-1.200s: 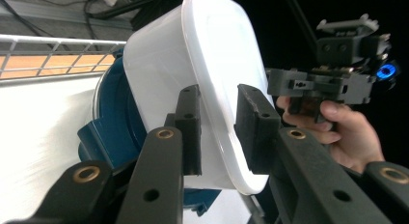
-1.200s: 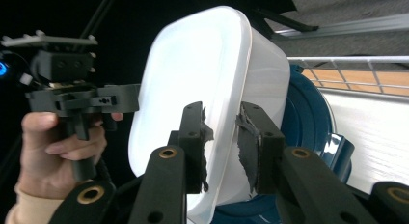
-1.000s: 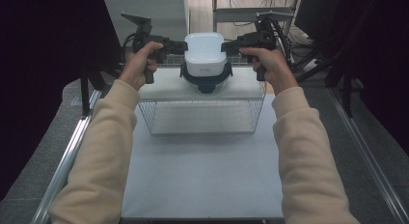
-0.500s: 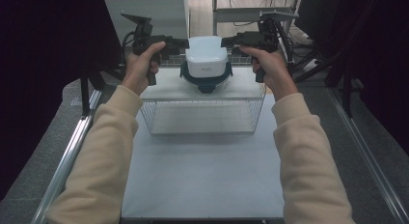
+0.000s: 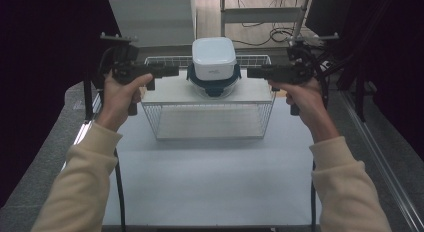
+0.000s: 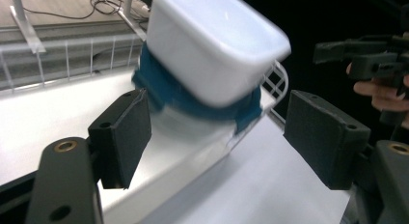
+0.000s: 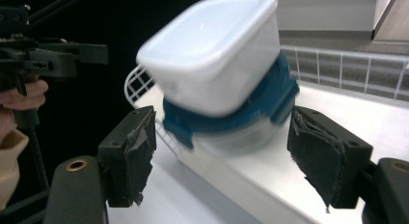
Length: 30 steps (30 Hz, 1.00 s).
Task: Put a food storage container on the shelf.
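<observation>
Both grippers, left gripper (image 5: 172, 70) and right gripper (image 5: 252, 72), jaws just opened and empty, flank the stacked containers (image 5: 214, 62) at top centre; release looks done, withdrawal next.

The white square plastic container (image 5: 214, 58) stacked on the clear blue-lidded round container (image 5: 214, 85) stands mid-shelf on the white wire rack (image 5: 207, 119), blocking the way between the two grippers; open air lies on either side of the stack, where the left gripper (image 5: 172, 71) and right gripper (image 5: 252, 72) sit apart from it, fingers spread; the rack's raised wire back rail (image 5: 255, 58) closes the far edge; the pale surface (image 5: 210, 182) in front lies bare between the person's sleeves.
</observation>
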{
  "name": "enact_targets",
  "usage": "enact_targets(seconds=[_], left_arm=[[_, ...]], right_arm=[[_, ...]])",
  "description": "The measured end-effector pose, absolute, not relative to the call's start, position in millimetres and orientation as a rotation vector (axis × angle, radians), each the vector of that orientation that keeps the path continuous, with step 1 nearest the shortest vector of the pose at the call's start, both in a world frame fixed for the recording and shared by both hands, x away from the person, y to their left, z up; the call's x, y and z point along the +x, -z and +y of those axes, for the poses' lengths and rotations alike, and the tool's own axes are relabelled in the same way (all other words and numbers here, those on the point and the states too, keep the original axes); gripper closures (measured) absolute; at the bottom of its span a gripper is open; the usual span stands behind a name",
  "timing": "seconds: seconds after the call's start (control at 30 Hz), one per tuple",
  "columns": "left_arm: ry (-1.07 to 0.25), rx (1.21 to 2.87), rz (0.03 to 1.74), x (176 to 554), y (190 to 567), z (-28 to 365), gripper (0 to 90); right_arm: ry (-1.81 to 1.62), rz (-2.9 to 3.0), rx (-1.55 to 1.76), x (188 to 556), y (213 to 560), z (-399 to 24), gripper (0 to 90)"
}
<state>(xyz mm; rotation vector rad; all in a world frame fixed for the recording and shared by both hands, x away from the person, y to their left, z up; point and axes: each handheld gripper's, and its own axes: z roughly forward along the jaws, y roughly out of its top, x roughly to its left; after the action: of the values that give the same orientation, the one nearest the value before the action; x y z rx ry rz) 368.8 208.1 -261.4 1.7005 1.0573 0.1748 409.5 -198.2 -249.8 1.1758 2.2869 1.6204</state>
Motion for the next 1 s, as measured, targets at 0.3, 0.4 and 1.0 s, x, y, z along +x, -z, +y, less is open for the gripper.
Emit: enact_targets(seconds=[0.3,0.4,1.0], left_arm=[[-0.240,1.779,1.054,313.1,319.7,214.5,23.9],[-0.269,1.799,1.079,299.5,344.8,216.7,23.9],[-0.232,1.903,1.188,260.5,452.8,213.6,23.6]], right_arm=[[-1.549,2.305,1.097,358.4,308.2,-223.3,24.9],[-1.589,2.319,1.103,346.4,327.4,-228.1,24.9],[-1.365,2.408,1.166,304.7,442.7,-238.5,25.5]])
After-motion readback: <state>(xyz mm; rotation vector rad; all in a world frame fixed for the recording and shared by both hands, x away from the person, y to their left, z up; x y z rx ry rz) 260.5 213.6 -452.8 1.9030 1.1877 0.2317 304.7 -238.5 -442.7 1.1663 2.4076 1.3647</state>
